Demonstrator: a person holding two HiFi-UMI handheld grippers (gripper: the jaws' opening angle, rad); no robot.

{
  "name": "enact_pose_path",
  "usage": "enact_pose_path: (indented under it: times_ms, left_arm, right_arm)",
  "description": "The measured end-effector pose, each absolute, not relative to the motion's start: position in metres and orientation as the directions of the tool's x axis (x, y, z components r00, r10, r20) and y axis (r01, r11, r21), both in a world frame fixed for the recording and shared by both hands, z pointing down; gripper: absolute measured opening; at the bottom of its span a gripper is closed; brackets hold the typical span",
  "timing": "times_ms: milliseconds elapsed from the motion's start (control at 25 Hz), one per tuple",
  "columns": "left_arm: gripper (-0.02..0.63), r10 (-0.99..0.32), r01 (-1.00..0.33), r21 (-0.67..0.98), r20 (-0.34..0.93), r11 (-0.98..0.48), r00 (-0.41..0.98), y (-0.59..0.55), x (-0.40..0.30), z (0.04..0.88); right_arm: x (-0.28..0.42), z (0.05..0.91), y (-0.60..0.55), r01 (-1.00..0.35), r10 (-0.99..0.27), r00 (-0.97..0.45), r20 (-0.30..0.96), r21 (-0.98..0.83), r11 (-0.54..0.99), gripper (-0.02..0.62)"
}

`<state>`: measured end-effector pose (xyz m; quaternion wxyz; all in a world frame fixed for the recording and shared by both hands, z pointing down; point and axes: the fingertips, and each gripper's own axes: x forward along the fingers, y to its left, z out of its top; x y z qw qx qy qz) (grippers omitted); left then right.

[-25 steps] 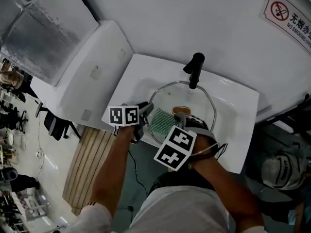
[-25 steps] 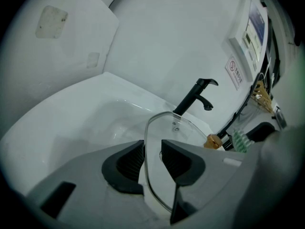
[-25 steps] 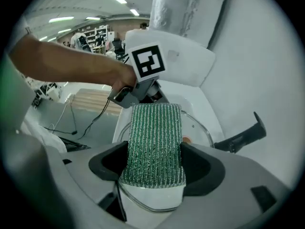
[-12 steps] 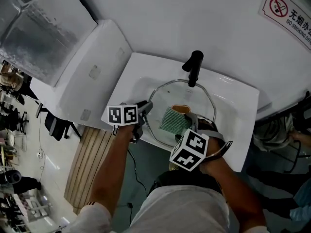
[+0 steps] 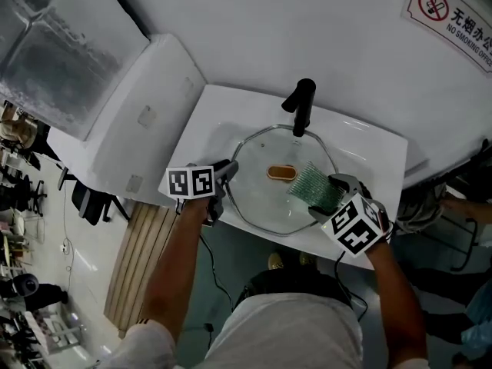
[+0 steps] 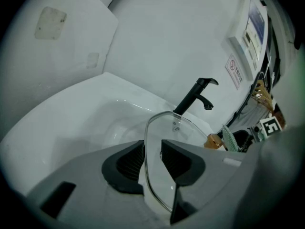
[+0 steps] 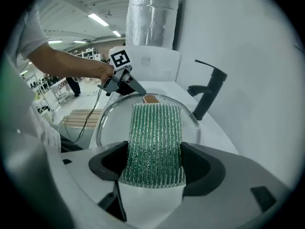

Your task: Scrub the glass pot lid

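Note:
A round glass pot lid (image 5: 261,200) with a brown knob (image 5: 281,173) lies in the white sink (image 5: 215,121). My left gripper (image 5: 223,177) is shut on the lid's left rim; in the left gripper view the rim (image 6: 157,128) runs between its dark pads (image 6: 125,163). My right gripper (image 5: 329,194) is shut on a green ribbed scrub pad (image 5: 311,183), which lies on the lid's right part. In the right gripper view the scrub pad (image 7: 155,137) sticks out between the jaws over the glass lid (image 7: 112,118), with the knob (image 7: 151,99) and the left gripper (image 7: 125,86) beyond it.
A black faucet (image 5: 300,106) stands at the sink's back edge, just behind the lid. A white slanted panel (image 5: 146,106) adjoins the sink on the left. A no-smoking sign (image 5: 453,18) hangs on the wall. Wooden slats (image 5: 138,260) lie on the floor below left.
My right gripper has carried the green pad across the lid, from its near-left part to its right side. The left gripper and the lid have stayed put.

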<state>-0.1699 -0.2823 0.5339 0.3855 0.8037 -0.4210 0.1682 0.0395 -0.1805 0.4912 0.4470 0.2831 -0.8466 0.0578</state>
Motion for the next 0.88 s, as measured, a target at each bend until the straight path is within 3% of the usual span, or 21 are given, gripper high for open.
enact_pose_path:
  times_ms: [320,880]
  left_arm:
    - [0.126,-0.550,-0.811,0.475,0.598,-0.342,0.583,-0.283,-0.170,0.534]
    - [0.124,-0.558,-0.814,0.477,0.597,-0.332,0.577,-0.282,-0.170,0.534]
  right_arm:
    - [0.044,0.487,-0.173,-0.519,-0.459,-0.426,0.780,0.205,0.830,0.339]
    - [-0.056,0.462,-0.128,-0.318,-0.359,-0.397,0.844,0.241,0.917,0.339]
